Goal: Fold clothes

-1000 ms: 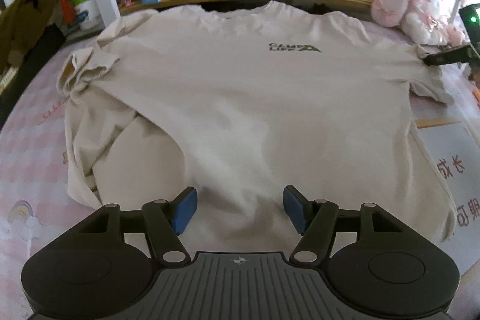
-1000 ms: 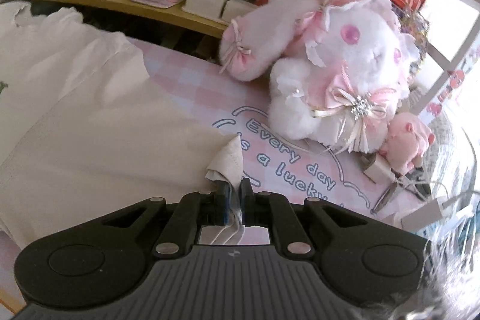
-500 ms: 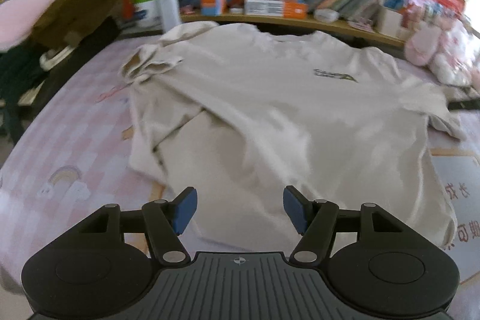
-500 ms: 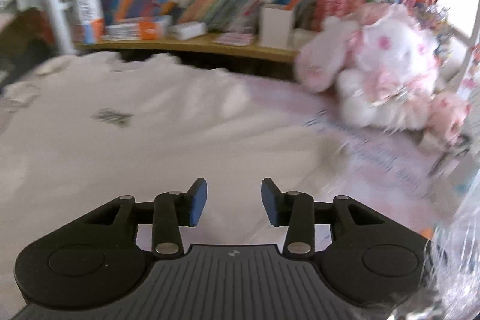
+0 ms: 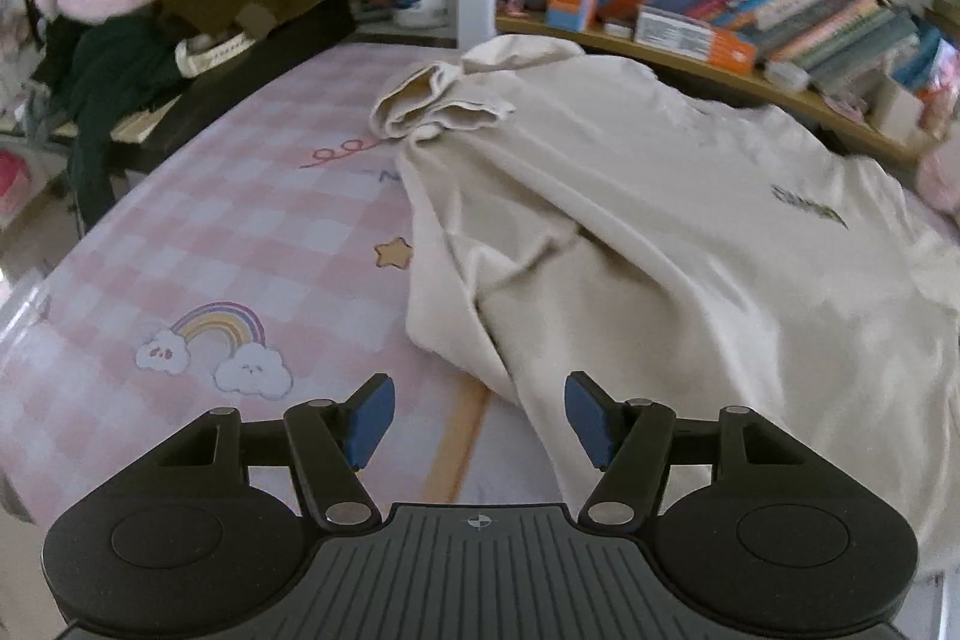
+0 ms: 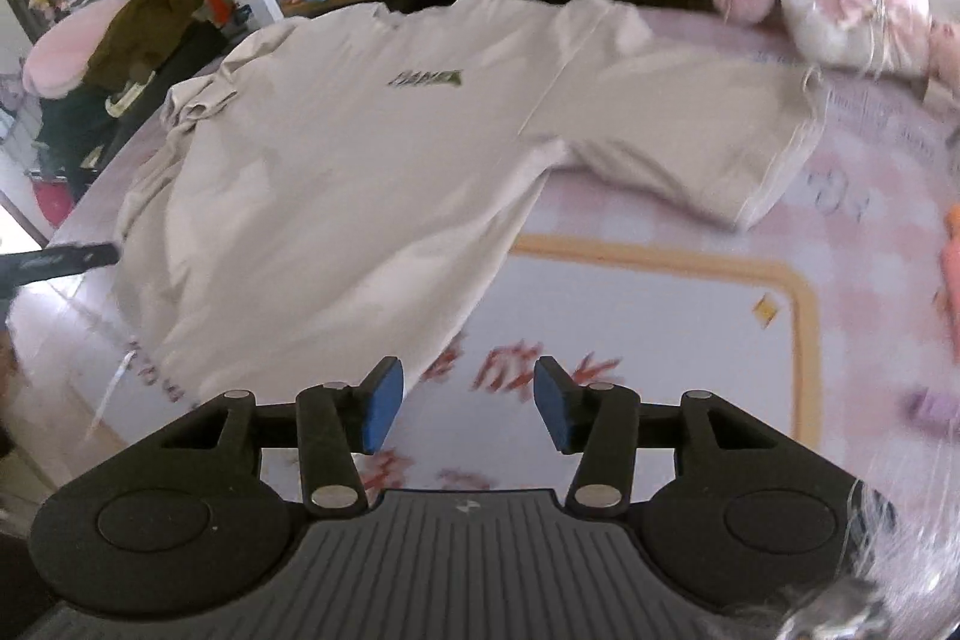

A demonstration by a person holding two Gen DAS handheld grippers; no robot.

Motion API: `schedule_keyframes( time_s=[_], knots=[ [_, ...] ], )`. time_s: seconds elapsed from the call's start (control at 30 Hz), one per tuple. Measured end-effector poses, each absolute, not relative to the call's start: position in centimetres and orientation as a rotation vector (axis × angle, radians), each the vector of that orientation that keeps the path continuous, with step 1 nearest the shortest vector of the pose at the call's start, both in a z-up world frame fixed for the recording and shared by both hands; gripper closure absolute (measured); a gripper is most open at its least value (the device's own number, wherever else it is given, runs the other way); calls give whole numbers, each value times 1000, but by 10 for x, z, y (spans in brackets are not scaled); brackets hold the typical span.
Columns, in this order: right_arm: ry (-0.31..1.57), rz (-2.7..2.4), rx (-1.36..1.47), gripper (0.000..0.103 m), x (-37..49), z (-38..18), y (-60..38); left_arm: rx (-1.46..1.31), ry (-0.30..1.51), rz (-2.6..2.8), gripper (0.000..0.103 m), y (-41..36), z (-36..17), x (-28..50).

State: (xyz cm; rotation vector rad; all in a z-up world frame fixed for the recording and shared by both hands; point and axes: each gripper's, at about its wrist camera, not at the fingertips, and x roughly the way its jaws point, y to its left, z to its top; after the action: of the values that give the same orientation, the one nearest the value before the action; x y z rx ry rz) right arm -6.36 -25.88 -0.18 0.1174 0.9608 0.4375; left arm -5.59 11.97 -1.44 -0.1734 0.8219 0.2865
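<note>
Since a second ago we have let go of the sleeve hem and pulled both tools back. Right gripper (image 6: pixel 462 403) hangs wide open and empty over bare mat (image 6: pixel 636 316), just off the cream T-shirt (image 6: pixel 336 160) side edge. Left gripper (image 5: pixel 474 421), equally spread, holds nothing, near the rumpled hem corner. Shirt lies chest-up; left sleeve (image 5: pixel 432 103) bunched, right sleeve (image 6: pixel 708 142) flat. Checked cloth (image 5: pixel 240 244) lies free alongside.

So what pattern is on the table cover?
Pink-and-white checked table cover with rainbow print; left wrist view.
</note>
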Motion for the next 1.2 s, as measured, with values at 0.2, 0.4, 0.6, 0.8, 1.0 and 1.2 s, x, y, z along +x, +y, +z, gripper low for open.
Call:
schedule_keyframes(
  time_s=[0.2,0.4,0.6,0.8,1.0,1.2],
  knots=[
    [1005,436,158,56,-75,-1,-236,-230,817,285,48,147,-23,-39],
    [1021,389,182,65,-74,-6,-216,-305,839,227,79,173,-33,-32],
    [1025,343,164,98,-76,0,-210,-338,762,90,98,194,3,-38],
    [802,289,327,98,-73,64,-245,-411,632,-46,98,219,50,-36],
    [651,253,358,98,12,88,-257,-516,546,-46,97,242,62,47],
    [826,15,191,65,87,37,-248,-362,816,146,85,238,24,103]
  ],
)
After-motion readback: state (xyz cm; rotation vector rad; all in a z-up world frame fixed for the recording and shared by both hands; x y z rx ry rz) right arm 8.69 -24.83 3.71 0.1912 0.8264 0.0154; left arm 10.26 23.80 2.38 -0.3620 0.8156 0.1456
